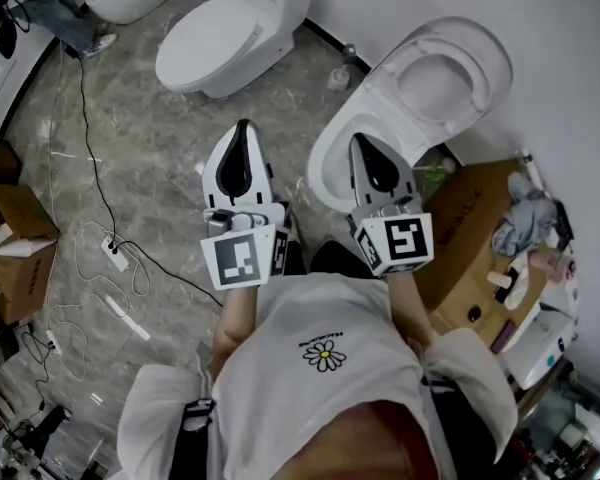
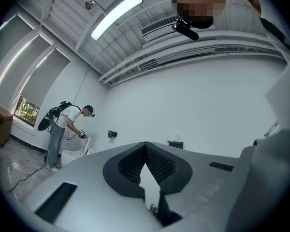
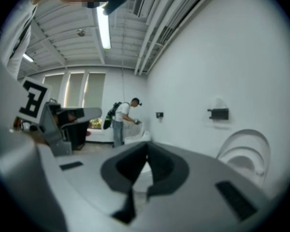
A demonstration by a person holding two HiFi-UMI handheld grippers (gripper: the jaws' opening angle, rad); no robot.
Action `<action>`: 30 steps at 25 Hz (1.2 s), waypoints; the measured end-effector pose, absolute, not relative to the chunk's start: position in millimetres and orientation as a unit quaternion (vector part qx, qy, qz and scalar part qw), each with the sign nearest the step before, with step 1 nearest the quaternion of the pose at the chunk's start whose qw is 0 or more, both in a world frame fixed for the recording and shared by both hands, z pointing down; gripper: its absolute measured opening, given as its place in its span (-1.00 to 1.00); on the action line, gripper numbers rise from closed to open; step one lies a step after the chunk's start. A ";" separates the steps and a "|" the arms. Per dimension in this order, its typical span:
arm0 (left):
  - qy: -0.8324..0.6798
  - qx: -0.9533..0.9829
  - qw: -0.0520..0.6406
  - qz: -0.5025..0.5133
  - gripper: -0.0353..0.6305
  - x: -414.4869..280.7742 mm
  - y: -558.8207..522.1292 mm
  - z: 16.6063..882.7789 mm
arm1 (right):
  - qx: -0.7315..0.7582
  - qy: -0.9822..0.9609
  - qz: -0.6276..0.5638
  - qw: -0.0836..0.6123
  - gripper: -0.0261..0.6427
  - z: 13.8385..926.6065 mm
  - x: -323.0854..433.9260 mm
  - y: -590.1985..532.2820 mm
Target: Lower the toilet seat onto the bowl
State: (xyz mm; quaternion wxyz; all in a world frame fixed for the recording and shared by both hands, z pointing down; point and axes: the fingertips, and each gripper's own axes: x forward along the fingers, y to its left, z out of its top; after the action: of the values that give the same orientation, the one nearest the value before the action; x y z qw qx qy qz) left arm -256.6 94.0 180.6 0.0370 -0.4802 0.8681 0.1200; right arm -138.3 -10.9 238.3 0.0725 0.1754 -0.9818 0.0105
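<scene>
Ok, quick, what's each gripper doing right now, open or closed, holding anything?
Left gripper: closed, jaws together, holding nothing.
Right gripper: closed, jaws together, holding nothing.

Toilet [image 1: 327,168] front-right, seat [image 1: 490,68] up vs wall [image 1: 540,28]. 2nd toilet [image 1: 220,43] to its left. Cardboard box [image 1: 470,218] just right of bowl. More boxes [image 1: 15,258] far left. Power strip [image 1: 115,253] on floor [image 1: 140,138] btwn.
</scene>
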 end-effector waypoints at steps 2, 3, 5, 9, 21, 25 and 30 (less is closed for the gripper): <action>0.872 -0.473 0.032 0.121 -0.83 -260.0 96.0 186.2 | 0.170 -0.983 0.014 0.075 -0.83 242.7 -145.4 -16.1; 0.874 -0.471 0.031 0.118 -0.83 -261.2 96.7 188.6 | 0.167 -0.983 0.014 0.075 -0.83 242.9 -148.5 -18.0; 0.878 -0.464 0.031 0.113 -0.83 -265.5 98.7 190.9 | 0.160 -0.985 0.012 0.068 -0.83 240.1 -155.4 -20.4; 0.887 -0.447 0.038 0.111 -0.83 -269.7 101.6 181.5 | 0.140 -0.989 0.013 0.043 -0.83 226.9 -164.5 -21.3; 0.854 -0.508 0.038 0.106 -0.83 -201.1 20.6 167.6 | 0.222 -0.975 0.016 -0.009 -0.83 202.5 -72.7 -79.9; 0.814 -0.572 0.050 0.087 -0.83 -162.2 -31.5 162.8 | 0.295 -0.954 0.045 -0.021 -0.83 213.9 -22.7 -112.3; 0.760 -0.642 0.043 0.094 -0.83 -131.9 -97.7 159.3 | 0.385 -0.921 0.045 -0.036 -0.83 207.5 25.6 -146.3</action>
State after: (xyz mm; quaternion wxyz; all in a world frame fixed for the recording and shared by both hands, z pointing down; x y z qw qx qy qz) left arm -131.9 -97.7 159.3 0.0432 -0.6419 0.7597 0.0943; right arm 25.6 -146.3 207.5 -0.0361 0.3846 -0.9213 0.0446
